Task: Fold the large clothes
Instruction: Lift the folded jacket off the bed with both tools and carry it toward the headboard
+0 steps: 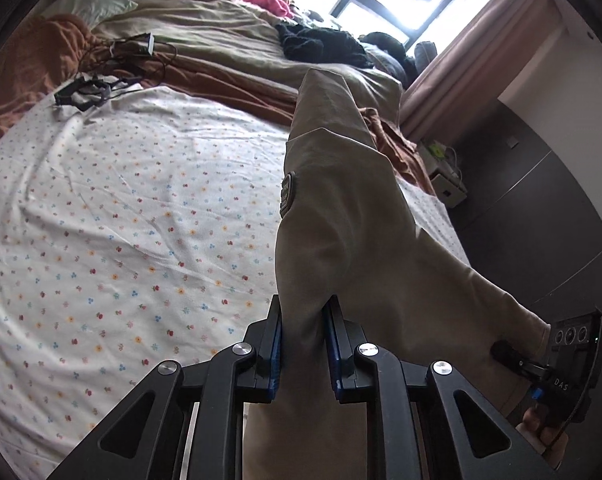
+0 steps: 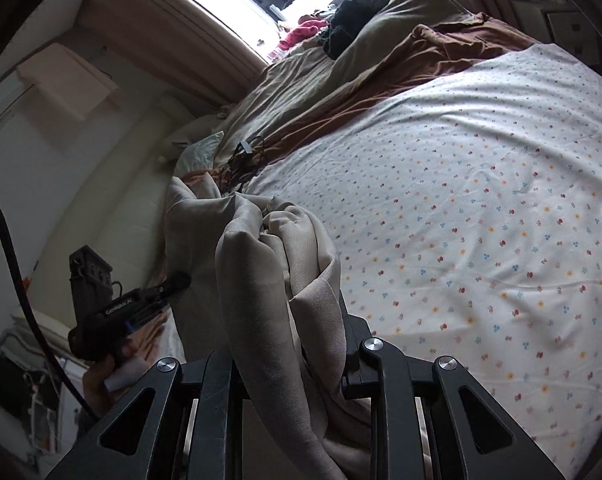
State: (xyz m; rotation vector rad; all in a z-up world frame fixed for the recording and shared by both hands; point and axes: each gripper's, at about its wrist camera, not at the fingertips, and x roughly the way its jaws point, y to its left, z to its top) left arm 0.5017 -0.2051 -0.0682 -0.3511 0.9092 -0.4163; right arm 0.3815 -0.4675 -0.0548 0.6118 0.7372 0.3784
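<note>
Left hand-held gripper (image 1: pixel 303 320) pinching a fold of the beige garment (image 1: pixel 341 208), raised over the floral bed sheet (image 1: pixel 141 200). Right hand-held gripper (image 2: pixel 289 320) likewise clamped on bunched beige cloth, at 6 o'clock. Dark clothes (image 1: pixel 321 46) heaped toward 12 o'clock.

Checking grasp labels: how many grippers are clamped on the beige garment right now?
2. The left gripper pinches the beige garment in its own view; the right gripper grips bunched fabric, its fingertips largely covered by cloth.
</note>
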